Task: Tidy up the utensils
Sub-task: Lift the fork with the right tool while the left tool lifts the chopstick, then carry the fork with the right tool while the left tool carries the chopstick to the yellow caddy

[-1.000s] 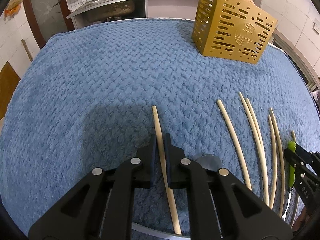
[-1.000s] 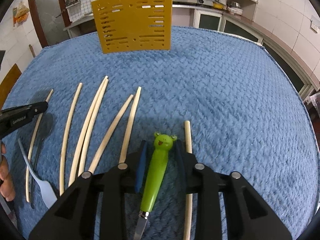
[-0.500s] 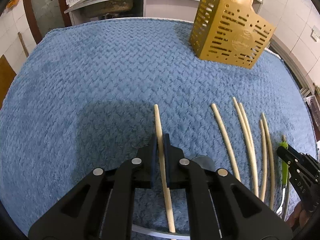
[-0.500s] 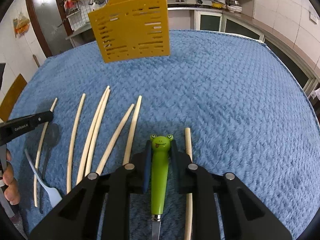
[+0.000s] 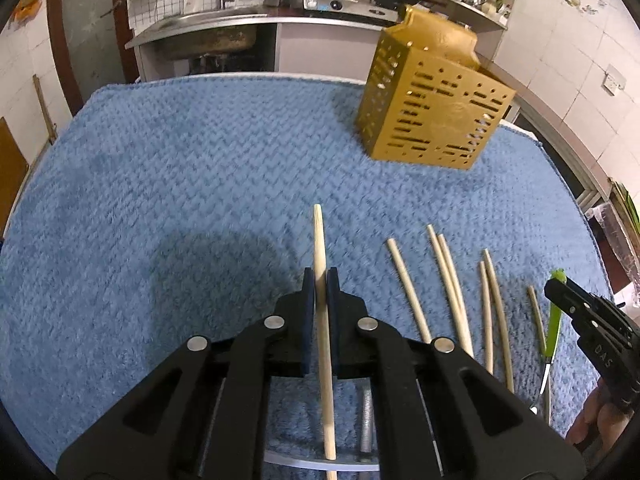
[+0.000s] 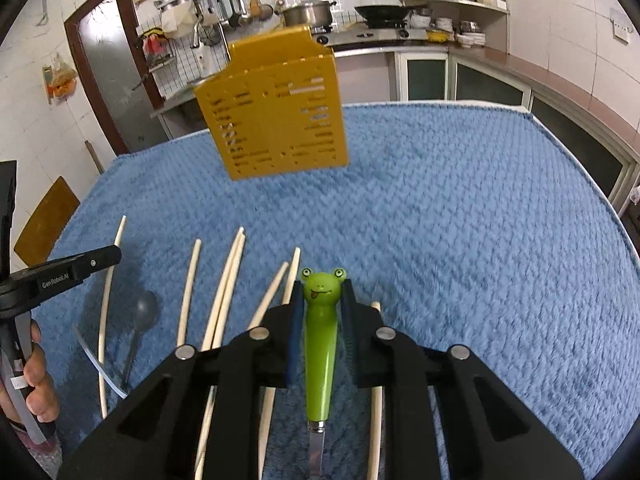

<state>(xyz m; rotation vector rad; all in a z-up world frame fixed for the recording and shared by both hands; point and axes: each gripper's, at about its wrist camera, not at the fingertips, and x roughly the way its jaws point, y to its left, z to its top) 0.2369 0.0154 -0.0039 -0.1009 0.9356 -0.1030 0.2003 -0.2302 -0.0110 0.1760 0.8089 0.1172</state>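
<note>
Between the blue pads of the left gripper (image 5: 320,280), at six o'clock in the left wrist view, a single wooden chopstick (image 5: 322,320) is clamped near its middle, tip pointing to twelve. It is light, stiff and smooth, so a mid-length pinch should keep it from swinging, though it could slide lengthwise. Over in the right wrist view the right gripper (image 6: 322,296) is closed on the green frog-headed handle (image 6: 320,344) of a small utensil whose metal shaft (image 6: 316,450) runs down to six o'clock; the end is hidden. The tapered handle looks glossy, likely slippery, and is best held at its thick upper part, as now.

Loose chopsticks (image 6: 222,300) lie fanned on the blue towel (image 6: 460,220) from nine to eleven o'clock of the frog, with a dark spoon (image 6: 146,308) and a pale fork-like piece (image 6: 96,364) beside them. The yellow slotted utensil holder (image 6: 276,116) stands at twelve o'clock, well apart, and is the likely destination.

The left gripper's arm (image 6: 60,276) reads "GenRobot.AI"; the letters "DAS" show on the right gripper's side (image 5: 600,354).
</note>
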